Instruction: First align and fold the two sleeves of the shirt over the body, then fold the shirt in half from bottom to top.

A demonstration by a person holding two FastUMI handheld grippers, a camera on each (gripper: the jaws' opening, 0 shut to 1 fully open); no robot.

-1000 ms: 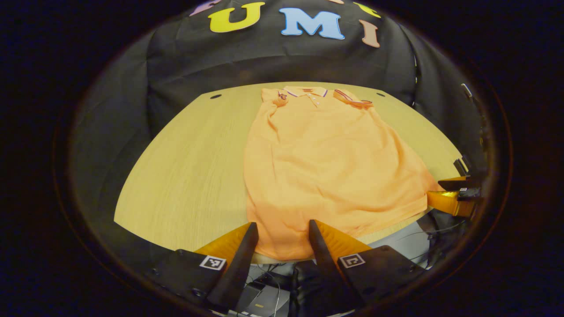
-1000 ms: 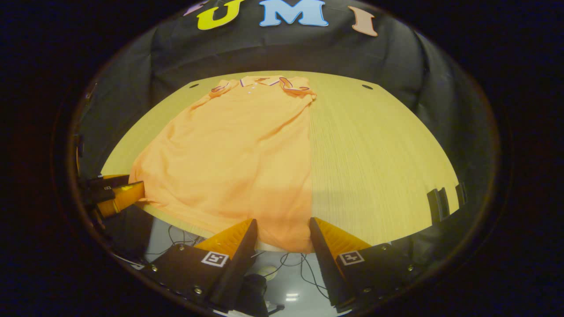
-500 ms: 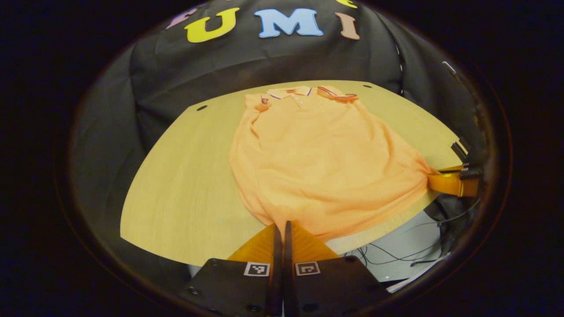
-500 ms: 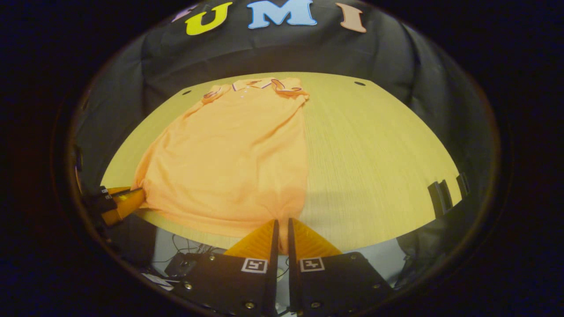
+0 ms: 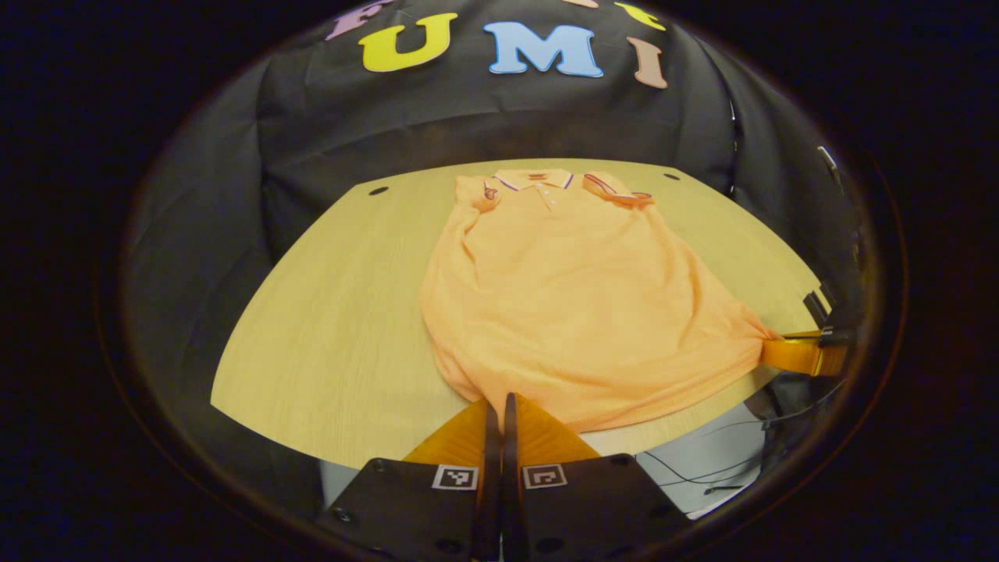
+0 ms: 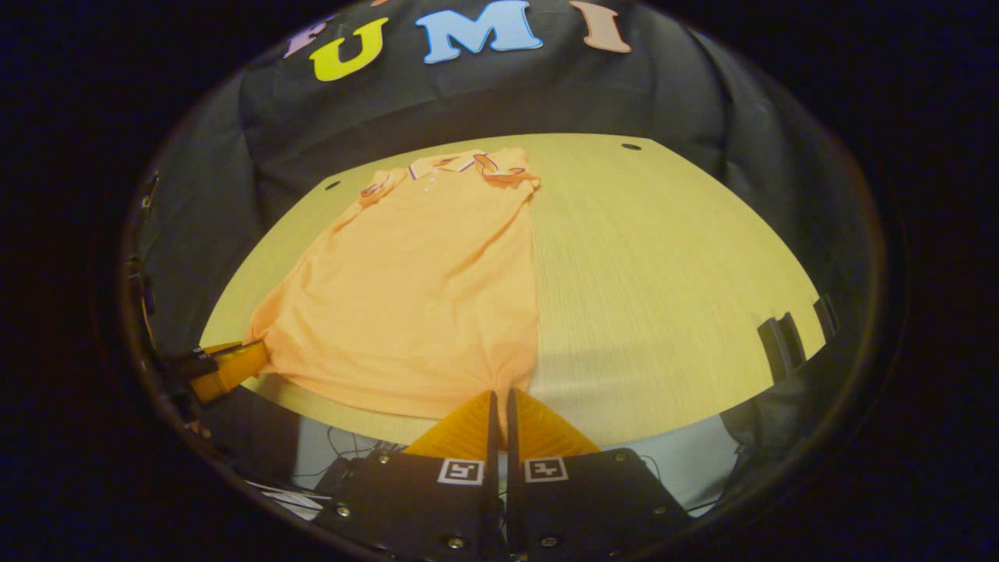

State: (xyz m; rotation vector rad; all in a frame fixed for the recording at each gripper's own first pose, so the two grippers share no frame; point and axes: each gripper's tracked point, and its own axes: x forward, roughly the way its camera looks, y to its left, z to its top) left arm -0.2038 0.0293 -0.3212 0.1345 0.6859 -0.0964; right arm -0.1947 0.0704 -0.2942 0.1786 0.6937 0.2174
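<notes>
Left gripper view
Shirt: the orange shirt (image 5: 577, 304) lies flat on the wooden table (image 5: 328, 328), collar at the far side near the black cloth wall (image 5: 484, 117), bottom hem at the near edge of the table
Sleeves: both are folded in over the body, next to the collar
Left gripper: the left gripper (image 5: 495, 410) is clenched on the bottom hem at the shirt's left corner; the two fingers stand together with the cloth pinched between them
Right gripper: the right gripper (image 5: 780, 347) is seen far at the right side, closed on the other hem corner, and the cloth is pulled to a point there
Under the table edge: some cables (image 5: 702, 468) on a pale floor

Right gripper view
Shirt: the shirt (image 6: 414, 297) covers the left half of the table (image 6: 663, 273), collar far, hem near
Right gripper: the right gripper (image 6: 499, 406) grasps the hem at the shirt's right corner, fingers almost touching, with a thin fold of cloth between them
Left gripper: the left gripper (image 6: 250, 355) at the left side holds the opposite hem corner
Hem: it runs between the two grippers along the near table edge
</notes>
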